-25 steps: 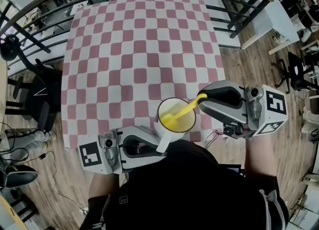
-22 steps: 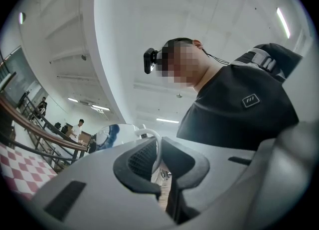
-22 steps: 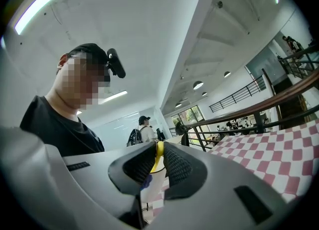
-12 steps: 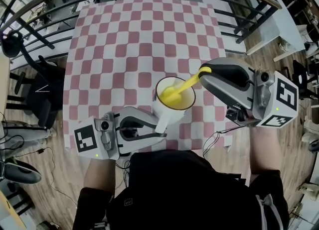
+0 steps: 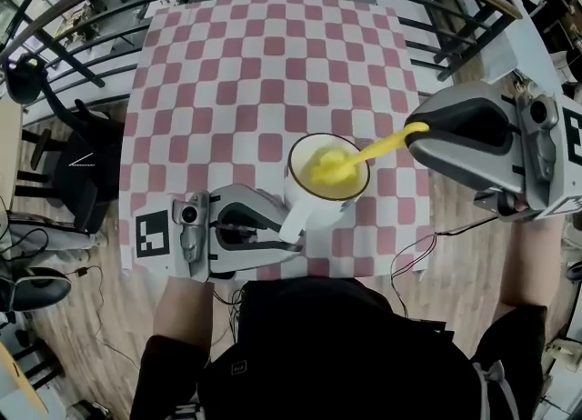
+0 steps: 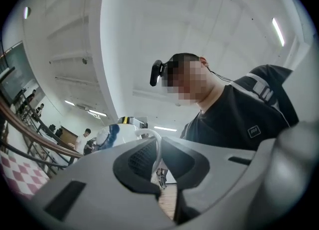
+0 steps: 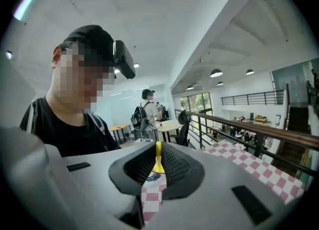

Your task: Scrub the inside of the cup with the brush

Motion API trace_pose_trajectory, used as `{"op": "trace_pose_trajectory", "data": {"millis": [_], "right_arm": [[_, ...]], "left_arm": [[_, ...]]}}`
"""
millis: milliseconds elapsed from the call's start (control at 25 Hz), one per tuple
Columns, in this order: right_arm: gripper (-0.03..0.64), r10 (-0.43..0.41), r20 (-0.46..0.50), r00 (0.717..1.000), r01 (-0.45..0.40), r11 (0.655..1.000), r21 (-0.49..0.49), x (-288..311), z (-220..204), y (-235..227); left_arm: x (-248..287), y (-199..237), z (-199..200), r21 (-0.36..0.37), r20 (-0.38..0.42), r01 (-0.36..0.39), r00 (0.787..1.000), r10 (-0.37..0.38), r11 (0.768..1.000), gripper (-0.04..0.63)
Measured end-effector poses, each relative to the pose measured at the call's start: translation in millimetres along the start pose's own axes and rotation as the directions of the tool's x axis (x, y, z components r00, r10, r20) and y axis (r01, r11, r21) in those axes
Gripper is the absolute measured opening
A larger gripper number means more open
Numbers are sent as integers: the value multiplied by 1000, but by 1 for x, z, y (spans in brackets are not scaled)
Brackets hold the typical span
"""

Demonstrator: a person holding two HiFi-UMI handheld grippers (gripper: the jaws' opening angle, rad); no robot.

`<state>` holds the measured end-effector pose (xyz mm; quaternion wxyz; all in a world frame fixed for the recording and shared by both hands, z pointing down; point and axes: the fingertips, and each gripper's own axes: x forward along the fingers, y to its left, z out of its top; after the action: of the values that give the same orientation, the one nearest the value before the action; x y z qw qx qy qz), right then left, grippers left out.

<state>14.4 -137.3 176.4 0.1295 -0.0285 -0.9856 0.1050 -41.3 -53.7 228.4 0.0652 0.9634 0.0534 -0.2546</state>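
Observation:
A white cup [image 5: 314, 202] with a dark rim and yellow inside hangs over the near edge of the checkered table [image 5: 264, 73]. My left gripper [image 5: 291, 230] is shut on the cup's handle [image 5: 296, 220] from the near side. In the left gripper view the white handle [image 6: 156, 147] is pinched between the jaws of the left gripper [image 6: 158, 150]. The yellow brush [image 5: 364, 152] slants into the cup, with its head [image 5: 329, 166] inside the rim. At the right, my right gripper [image 5: 415, 133] is shut on the brush handle's end. The right gripper view shows the yellow handle [image 7: 158, 155] clamped in the right gripper [image 7: 158, 161].
A dark metal railing [image 5: 109, 5] curves round the table's far side. A black office chair [image 5: 68, 168] stands on the wooden floor at the left, with cables [image 5: 55, 273] near it. A person's black shirt [image 5: 346, 355] fills the bottom of the head view.
The right gripper has swung out to the right, so the brush lies flatter across the cup. The cup and left gripper shifted slightly right. Both grips are unchanged.

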Motion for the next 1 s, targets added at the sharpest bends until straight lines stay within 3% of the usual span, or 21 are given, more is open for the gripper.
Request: {"op": "trace_pose_trajectory", "data": {"millis": [160, 320, 560, 800, 1000], "right_arm": [[45, 83, -7, 997, -82, 994, 70, 6, -6, 5], [44, 112, 80, 990, -116, 992, 47, 19, 5, 3], [46, 32, 180, 983, -20, 997, -70, 24, 24, 1], [48, -60, 128, 990, 76, 989, -128, -1, 31, 4], [46, -43, 93, 995, 52, 994, -99, -8, 28, 12]], "left_arm": [[1, 1, 0, -2, -10, 4, 1000, -4, 1000, 40], [9, 0, -9, 1, -65, 13, 998, -13, 1000, 40], [21, -9, -5, 33, -86, 21, 996, -18, 999, 40], [18, -7, 5, 65, -93, -21, 995, 27, 998, 40], [9, -7, 0, 77, -136, -39, 989, 49, 996, 40]]}}
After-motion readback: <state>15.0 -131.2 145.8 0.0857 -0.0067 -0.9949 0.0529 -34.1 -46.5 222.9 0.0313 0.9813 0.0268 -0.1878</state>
